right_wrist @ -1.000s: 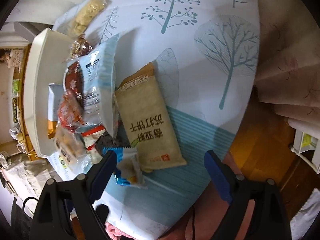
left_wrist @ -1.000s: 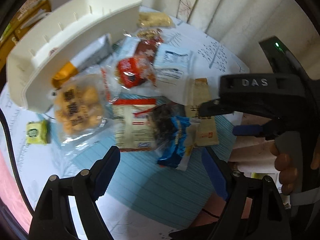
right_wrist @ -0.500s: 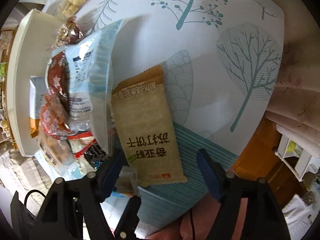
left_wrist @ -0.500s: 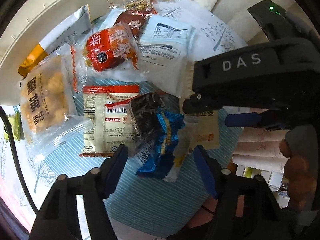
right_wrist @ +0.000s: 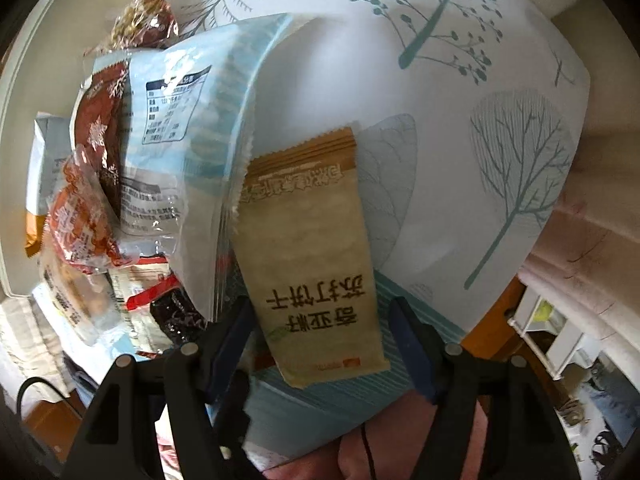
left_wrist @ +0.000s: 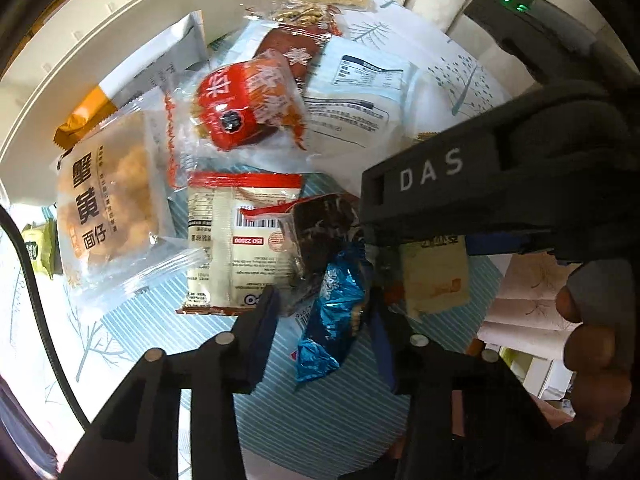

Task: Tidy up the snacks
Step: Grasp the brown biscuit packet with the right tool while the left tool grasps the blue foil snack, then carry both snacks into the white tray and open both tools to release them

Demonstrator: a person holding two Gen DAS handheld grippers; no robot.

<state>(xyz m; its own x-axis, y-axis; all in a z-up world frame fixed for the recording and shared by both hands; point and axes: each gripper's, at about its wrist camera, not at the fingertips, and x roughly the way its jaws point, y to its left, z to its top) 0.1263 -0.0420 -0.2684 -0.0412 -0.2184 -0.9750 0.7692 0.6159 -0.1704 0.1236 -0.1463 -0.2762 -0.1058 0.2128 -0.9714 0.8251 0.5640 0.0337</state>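
My left jaws (left_wrist: 322,308) pointed down over the snack pile, closing around the blue foil snack (left_wrist: 332,312) – the wrapper lay between the fingers on the striped part of the surface (left_wrist: 320,412); pads looked just beside it, contact not clear. My right jaws (right_wrist: 320,316) were also closing, astride the lower end of the tan cracker pack (right_wrist: 316,264), which lay flat near the surface edge – small gaps showed on both sides, so no grip. From the left camera my right tool's black body blocked most of the cracker pack (left_wrist: 436,276). Rest of the pile sat beside: dark brownie pack (left_wrist: 320,228) touching the blue snack, cream pack with red band (left_wrist: 236,240), red round snack (left_wrist: 244,108), light blue bag (right_wrist: 188,112), clear bag of yellow puffs (left_wrist: 108,196). White tray (left_wrist: 132,12) lay behind the pile
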